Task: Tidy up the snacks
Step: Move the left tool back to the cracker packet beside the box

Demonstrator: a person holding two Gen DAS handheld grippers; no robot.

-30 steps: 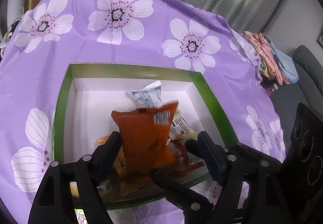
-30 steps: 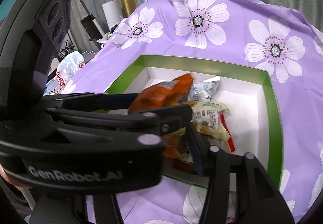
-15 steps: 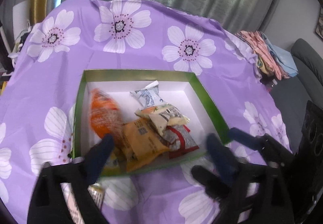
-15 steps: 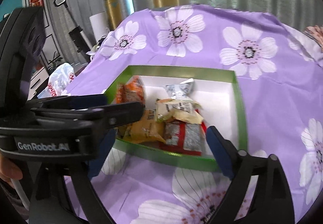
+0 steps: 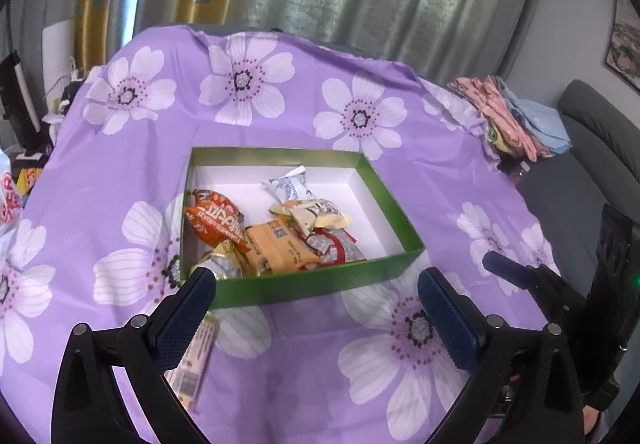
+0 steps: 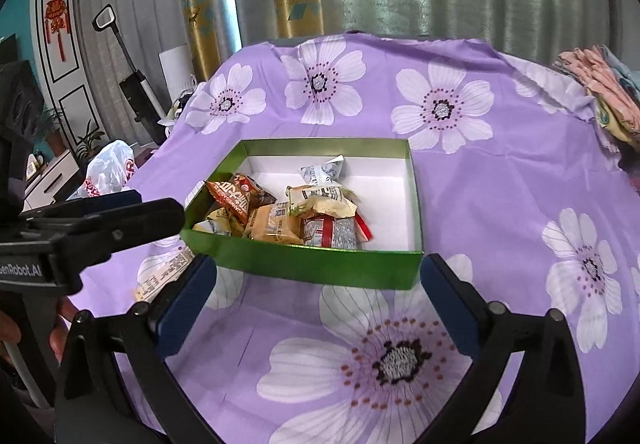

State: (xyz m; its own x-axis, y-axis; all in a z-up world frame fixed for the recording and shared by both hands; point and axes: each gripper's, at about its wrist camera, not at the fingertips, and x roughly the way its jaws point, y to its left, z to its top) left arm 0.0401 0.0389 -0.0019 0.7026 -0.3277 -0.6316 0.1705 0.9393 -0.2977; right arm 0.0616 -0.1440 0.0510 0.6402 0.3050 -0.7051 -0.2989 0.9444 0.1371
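A green box [image 5: 288, 154] [image 6: 328, 142] with a white inside sits on the purple flowered cloth [image 5: 120, 164]. In it lie an orange packet [image 5: 216, 222] [image 6: 234, 198], a yellow-orange packet [image 5: 276, 248], a cream packet [image 5: 320, 214], a white-blue packet [image 5: 288, 186] and a red-grey packet [image 5: 336, 248]. One more pale packet [image 5: 196, 360] [image 6: 164, 276] lies outside, by the box's near left corner. My left gripper [image 5: 314, 280] hovers open before the box, holding nothing. My right gripper [image 6: 318, 264] hangs beside it, jaws still opening, nothing between them.
Folded clothes [image 5: 516, 120] [image 6: 600, 84] are piled at the cloth's far right edge, with a grey sofa [image 5: 592, 124] beyond. A white plastic bag [image 6: 108, 172] sits off the table's left side. Curtains hang behind.
Both grippers let go of the orange packet, opened wide, and drew back and up from the box. The packet now lies in the box's left part.
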